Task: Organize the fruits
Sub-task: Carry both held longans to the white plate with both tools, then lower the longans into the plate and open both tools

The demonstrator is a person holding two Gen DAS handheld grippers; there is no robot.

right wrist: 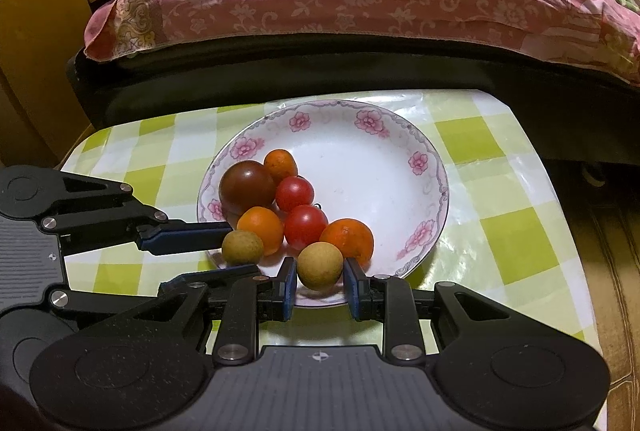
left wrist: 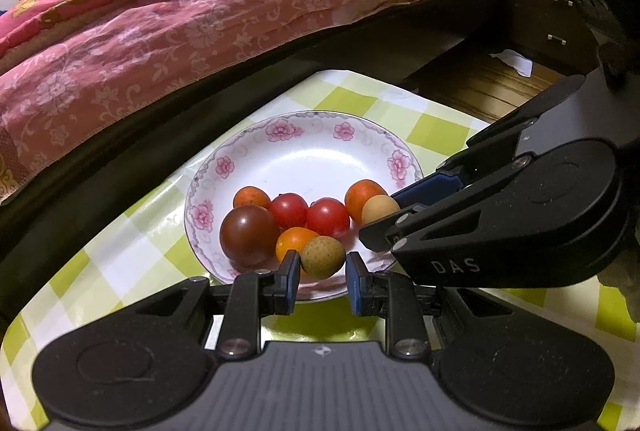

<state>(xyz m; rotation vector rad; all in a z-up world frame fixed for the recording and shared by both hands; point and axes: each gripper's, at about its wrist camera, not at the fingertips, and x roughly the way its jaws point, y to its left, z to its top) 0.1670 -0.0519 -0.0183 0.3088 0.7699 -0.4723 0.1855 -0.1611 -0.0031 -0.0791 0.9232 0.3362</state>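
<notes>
Beside a bed (left wrist: 160, 43) draped in a pink floral quilt stands our small tabletop (right wrist: 500, 191) under a green-and-white checked cloth, and on it a flowered plate (right wrist: 400, 151) holding all the fruit.

Our left claw (left wrist: 323, 273) reaches over the plate's near rim with a speckled tan longan (left wrist: 322, 256) between its blue pads. The jaws stand parted, each pad close beside the fruit; whether they press it yet we cannot tell. Our right claw (right wrist: 320, 281) does the same with a paler longan (right wrist: 320, 265): fingers parted, the fruit sitting between them, contact uncertain. In the right view the left claw's two fingers run either side of the speckled longan.

Outward from the claws lie an orange kumquat (left wrist: 294, 242), two red cherry tomatoes (left wrist: 289, 209) (left wrist: 328, 217), a big dark tomato (left wrist: 249, 236), another orange fruit (left wrist: 251, 197) at the back of the group, and a larger orange one (left wrist: 362, 197) touching the pale longan. The far half of the plate is bare.

We judge the longans light, round and thin-shelled: stiff enough to take a gentle pinch, yet apt to roll or pop out sideways if caught off-centre. We would close across the widest middle of each, softly. The tomatoes look smooth and soft, so they want a lighter squeeze. The neighbours sit crowded, and a careless lift may nudge them rolling.
</notes>
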